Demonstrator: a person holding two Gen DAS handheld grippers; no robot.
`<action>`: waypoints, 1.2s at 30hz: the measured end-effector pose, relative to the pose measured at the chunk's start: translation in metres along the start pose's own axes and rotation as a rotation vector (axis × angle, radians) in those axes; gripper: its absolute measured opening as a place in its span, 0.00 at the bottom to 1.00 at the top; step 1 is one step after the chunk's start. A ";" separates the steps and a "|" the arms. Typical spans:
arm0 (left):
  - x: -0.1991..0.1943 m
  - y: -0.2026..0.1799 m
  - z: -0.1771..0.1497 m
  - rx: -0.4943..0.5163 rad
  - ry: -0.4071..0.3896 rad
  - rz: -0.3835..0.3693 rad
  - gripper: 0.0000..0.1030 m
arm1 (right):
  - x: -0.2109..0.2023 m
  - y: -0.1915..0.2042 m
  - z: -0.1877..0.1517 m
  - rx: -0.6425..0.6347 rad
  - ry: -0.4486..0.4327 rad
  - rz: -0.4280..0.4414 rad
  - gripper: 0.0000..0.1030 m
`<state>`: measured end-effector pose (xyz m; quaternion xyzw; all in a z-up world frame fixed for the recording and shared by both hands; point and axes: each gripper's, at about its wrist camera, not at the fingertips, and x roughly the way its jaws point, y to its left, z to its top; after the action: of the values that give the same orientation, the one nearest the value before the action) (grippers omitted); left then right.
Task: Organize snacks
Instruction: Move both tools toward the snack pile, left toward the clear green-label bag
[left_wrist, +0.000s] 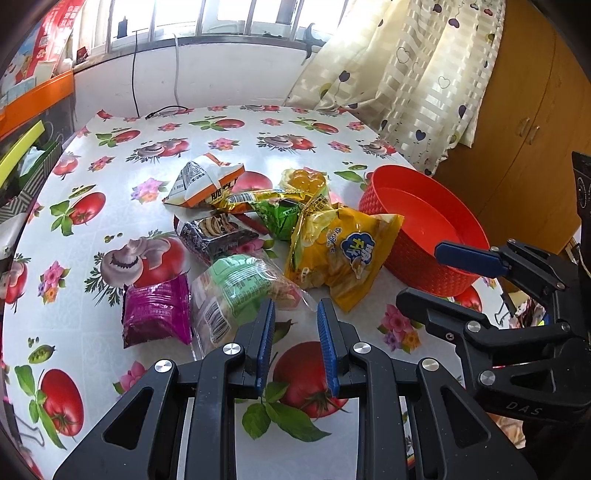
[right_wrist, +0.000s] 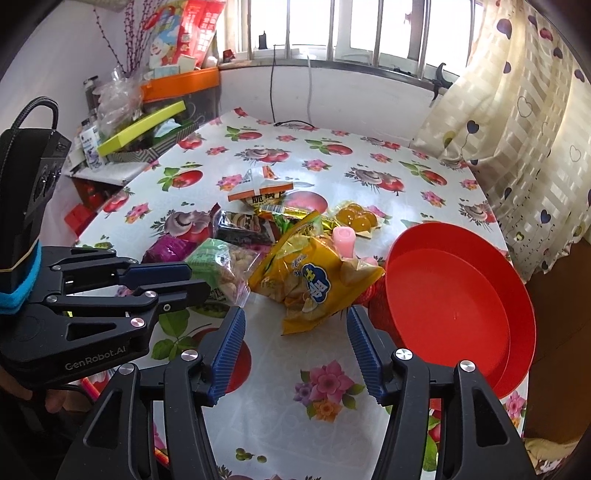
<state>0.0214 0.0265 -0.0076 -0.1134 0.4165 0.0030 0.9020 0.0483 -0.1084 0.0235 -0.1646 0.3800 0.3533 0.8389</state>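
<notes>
I find the basket (right_wrist: 458, 317) bare, all snacks (left_wrist: 258, 236) still heaped; both grippers (left_wrist: 295, 347) (right_wrist: 295, 354) spread, empty.

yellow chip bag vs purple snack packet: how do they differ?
The yellow chip bag is clearly larger than the purple snack packet. The yellow chip bag lies touching the red basket; the purple snack packet sits at the pile's opposite end, far from it. The yellow chip bag shows a blue logo; the purple snack packet shows fine print. Both lie on the table, ungripped.
</notes>
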 end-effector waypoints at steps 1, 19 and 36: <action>0.000 0.000 0.000 -0.001 0.000 -0.002 0.24 | 0.001 0.000 0.001 -0.005 0.003 0.000 0.54; 0.010 0.008 0.005 -0.014 0.038 -0.019 0.24 | 0.009 -0.003 0.004 0.013 -0.004 0.019 0.56; 0.009 0.012 0.011 -0.032 0.029 0.002 0.24 | 0.012 -0.001 0.007 0.007 -0.002 0.032 0.57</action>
<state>0.0341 0.0394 -0.0099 -0.1274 0.4296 0.0090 0.8939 0.0587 -0.0999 0.0186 -0.1552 0.3828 0.3657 0.8341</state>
